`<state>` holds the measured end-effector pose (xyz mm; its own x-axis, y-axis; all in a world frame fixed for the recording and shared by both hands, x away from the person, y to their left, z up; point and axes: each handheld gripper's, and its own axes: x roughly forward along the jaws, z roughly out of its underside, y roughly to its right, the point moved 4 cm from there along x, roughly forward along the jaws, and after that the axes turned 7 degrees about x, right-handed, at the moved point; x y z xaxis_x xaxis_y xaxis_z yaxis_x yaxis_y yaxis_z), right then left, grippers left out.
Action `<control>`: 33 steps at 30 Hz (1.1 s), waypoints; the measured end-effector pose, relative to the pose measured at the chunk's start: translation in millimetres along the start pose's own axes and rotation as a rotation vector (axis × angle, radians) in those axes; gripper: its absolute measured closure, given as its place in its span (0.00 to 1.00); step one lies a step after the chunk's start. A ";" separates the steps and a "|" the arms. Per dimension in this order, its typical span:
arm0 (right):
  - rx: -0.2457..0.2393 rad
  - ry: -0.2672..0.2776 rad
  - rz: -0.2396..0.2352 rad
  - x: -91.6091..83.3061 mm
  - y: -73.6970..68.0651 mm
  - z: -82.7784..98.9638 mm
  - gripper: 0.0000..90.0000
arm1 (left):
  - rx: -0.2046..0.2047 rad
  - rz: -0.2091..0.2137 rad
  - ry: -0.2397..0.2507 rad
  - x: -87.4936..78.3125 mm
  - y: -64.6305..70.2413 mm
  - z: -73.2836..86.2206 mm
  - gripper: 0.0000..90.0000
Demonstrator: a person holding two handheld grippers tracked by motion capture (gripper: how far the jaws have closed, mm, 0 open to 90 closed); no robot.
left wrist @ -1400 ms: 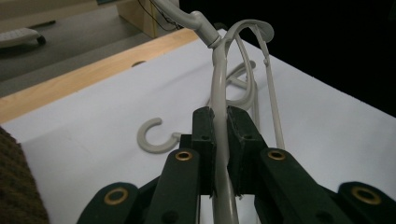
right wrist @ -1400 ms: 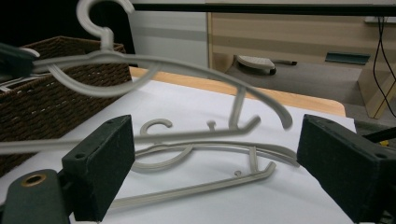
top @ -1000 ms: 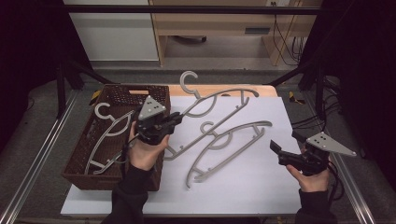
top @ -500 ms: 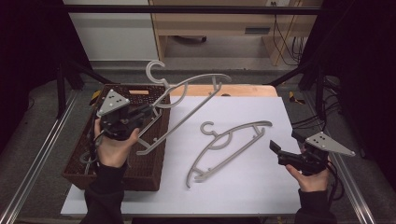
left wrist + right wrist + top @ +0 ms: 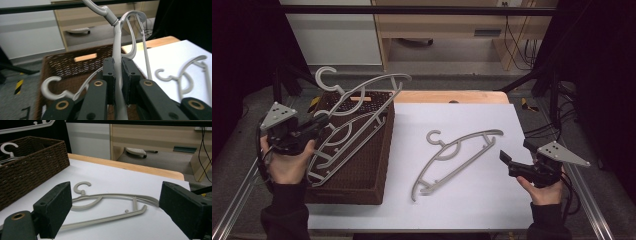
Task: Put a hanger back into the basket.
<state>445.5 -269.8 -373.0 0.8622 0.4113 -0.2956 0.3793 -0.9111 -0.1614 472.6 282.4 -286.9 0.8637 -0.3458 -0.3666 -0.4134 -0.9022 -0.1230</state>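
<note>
My left gripper [image 5: 323, 123] is shut on a grey plastic hanger [image 5: 371, 86] and holds it tilted over the brown wicker basket [image 5: 384, 150] at the table's left. In the left gripper view the pads [image 5: 110, 72] clamp the hanger's arm [image 5: 117, 37], whose hook points up and away. Another grey hanger [image 5: 53, 85] lies inside the basket [image 5: 65, 62]. A further grey hanger [image 5: 457, 152] lies flat on the white tabletop. My right gripper [image 5: 515, 150] rests open at the table's right, its jaws facing that hanger [image 5: 110, 195] from a short way off.
The white tabletop [image 5: 472, 205] has a wooden strip [image 5: 447, 96] along its far edge. Metal frame rails [image 5: 237, 200] run along both sides. Behind the table are a wooden desk [image 5: 442, 25] and hanging cables [image 5: 517, 35].
My left gripper carried its hanger leftward off the white tabletop to above the basket. The right gripper and the hanger lying on the table have not moved.
</note>
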 end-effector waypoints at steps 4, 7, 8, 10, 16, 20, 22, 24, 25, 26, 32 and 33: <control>0.001 -0.002 0.001 0.3 -0.1 0.2 0.12 | -0.010 -0.037 -0.023 -5.4 -18.2 13.8 0.91; -0.001 0.000 0.002 0.0 0.5 0.0 0.12 | -0.026 -0.055 -0.029 -9.0 -29.7 23.4 0.91; -0.001 0.001 0.001 0.0 0.5 -0.2 0.12 | -0.030 -0.057 -0.030 -9.5 -32.2 25.5 0.91; 0.000 -0.001 0.002 0.4 0.2 0.0 0.12 | -0.036 -0.063 -0.036 -10.3 -37.7 30.3 0.91; -0.001 -0.011 0.001 1.9 -1.0 1.0 0.12 | -0.042 -0.084 -0.051 -7.7 -47.7 41.9 0.91; -0.002 -0.011 0.001 1.8 -1.0 1.0 0.12 | -0.049 -0.096 -0.063 -5.3 -51.0 48.1 0.91; -0.003 -0.010 0.001 1.8 -0.8 1.0 0.12 | -0.047 -0.099 -0.066 -3.3 -52.0 50.9 0.91; -0.003 -0.010 0.001 1.7 -0.8 0.9 0.12 | -0.050 -0.103 -0.068 -0.7 -53.1 53.7 0.91; -0.003 -0.010 0.002 1.7 -0.8 1.0 0.12 | -0.051 -0.105 -0.071 0.6 -53.6 55.0 0.91; -0.004 -0.011 0.002 1.7 -0.7 1.0 0.12 | -0.049 -0.107 -0.077 1.9 -54.3 56.7 0.91; -0.004 -0.012 0.003 2.2 -0.7 1.2 0.12 | -0.054 -0.109 -0.084 5.1 -58.7 63.9 0.91; -0.004 -0.012 0.003 2.2 -0.7 1.2 0.12 | -0.054 -0.109 -0.084 5.1 -58.7 63.9 0.91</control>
<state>446.7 -268.3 -374.6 0.8594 0.4087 -0.3072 0.3780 -0.9125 -0.1563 482.9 350.0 -340.5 0.8746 -0.2240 -0.4299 -0.3002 -0.9466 -0.1176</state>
